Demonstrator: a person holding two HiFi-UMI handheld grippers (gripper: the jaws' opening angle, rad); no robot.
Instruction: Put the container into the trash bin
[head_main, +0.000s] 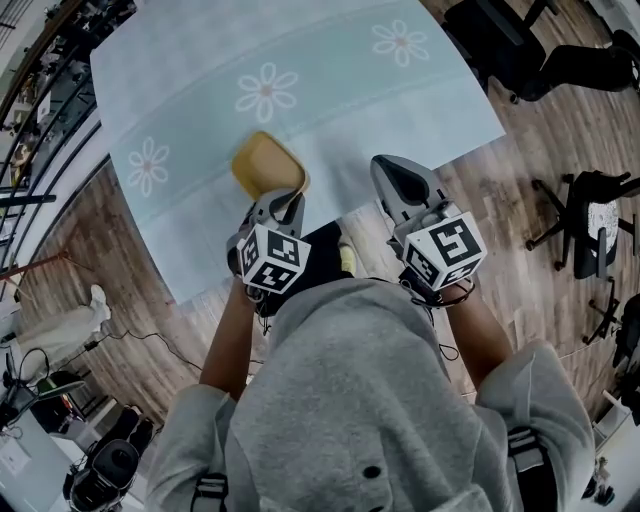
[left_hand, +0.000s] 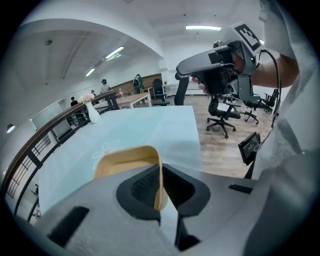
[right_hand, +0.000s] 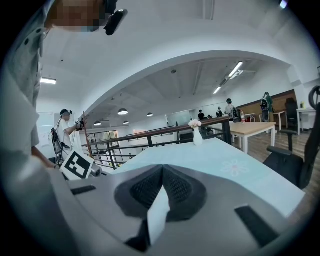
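left fingers (left_hand: 142, 187) astride container (left_hand: 122, 159) wall

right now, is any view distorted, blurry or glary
Head view: sharp, evenly lit, table edges bow. Left gripper view: fisheye with black corners, ceiling lamps glare mildly, container crisp. Right gripper view: same fisheye, railing curves, no blur.

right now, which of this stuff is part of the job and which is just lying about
Job: container, its wall clamped in the left gripper. No trash bin clearly in view.
Just about: flowered tablecloth, vase, office chair; right gripper, shut and empty.
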